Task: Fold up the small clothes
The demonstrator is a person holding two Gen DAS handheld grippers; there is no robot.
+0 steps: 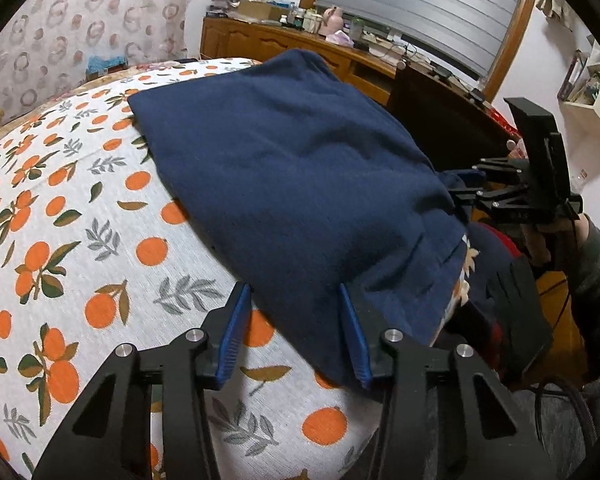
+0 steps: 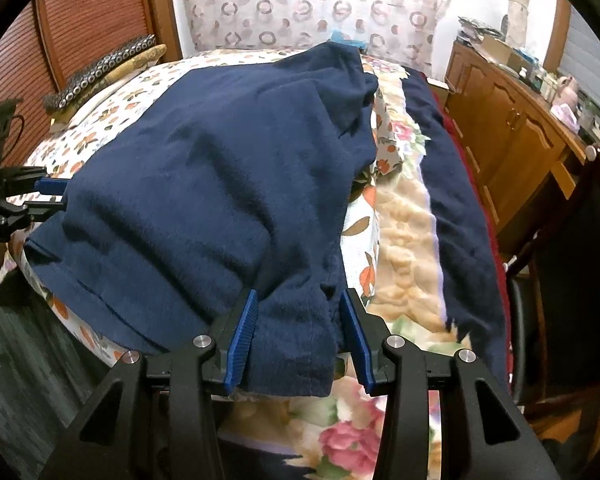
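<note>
While its blue fingers (image 1: 236,332) stood spread at the bottom of the left view, the left gripper (image 1: 296,336) straddled the near hem of the navy garment (image 1: 292,184), which lay across the orange-print bedcover (image 1: 80,248) through the frame's centre. In the right view, the right gripper (image 2: 300,340) stood low in the frame, likewise spread, a corner of the cloth between its fingers, unpinched. Beyond, at upper right, stood a wooden dresser (image 2: 512,128); a patterned curtain (image 2: 300,4) filled the top.
</note>
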